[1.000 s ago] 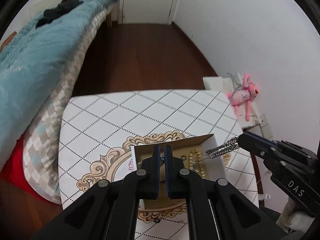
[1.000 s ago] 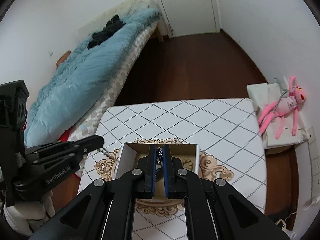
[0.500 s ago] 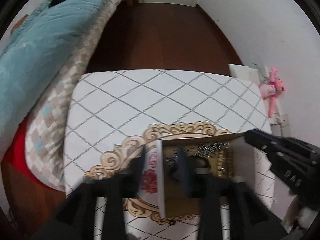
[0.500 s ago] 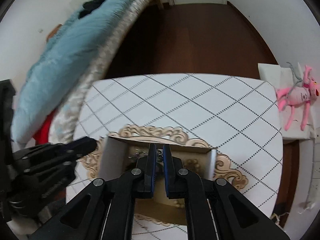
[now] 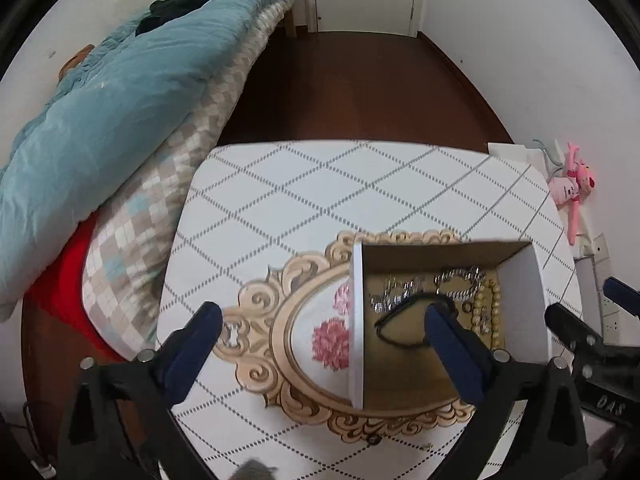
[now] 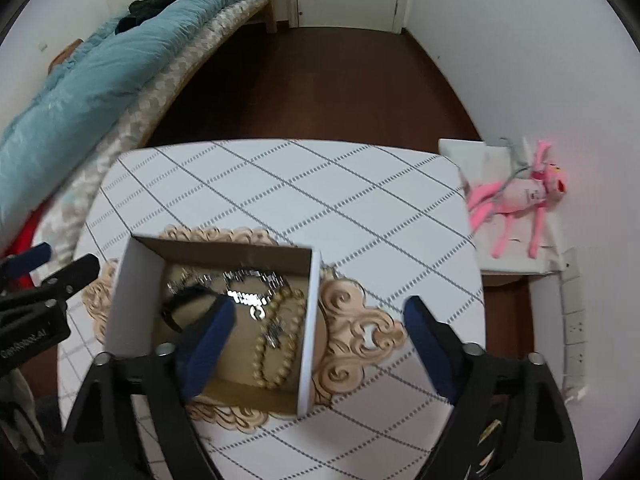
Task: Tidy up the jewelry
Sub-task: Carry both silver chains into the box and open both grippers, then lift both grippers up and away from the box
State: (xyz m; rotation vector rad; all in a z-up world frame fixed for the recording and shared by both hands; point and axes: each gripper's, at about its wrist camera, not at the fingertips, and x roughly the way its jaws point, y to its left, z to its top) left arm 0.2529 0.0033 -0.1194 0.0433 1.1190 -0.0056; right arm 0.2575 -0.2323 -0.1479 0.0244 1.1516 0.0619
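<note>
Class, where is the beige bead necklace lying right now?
In both wrist views the beige bead necklace lies inside the cardboard box, along its right wall, beside the silver chain.

Right gripper (image 5: 588, 320) body, lower right of the left wrist view: I am reading white letters that are showing upside down as "DAS".

Left gripper (image 6: 52, 268) body, lower left of the right wrist view: I am making out blurred white lettering that is looking like "GenRobot.AI", though the blur is keeping me from being sure of every letter.

Pink plush toy (image 6: 520, 196), right side of the right wrist view: I am seeing small dark print on its white belly, too small to read.
</note>
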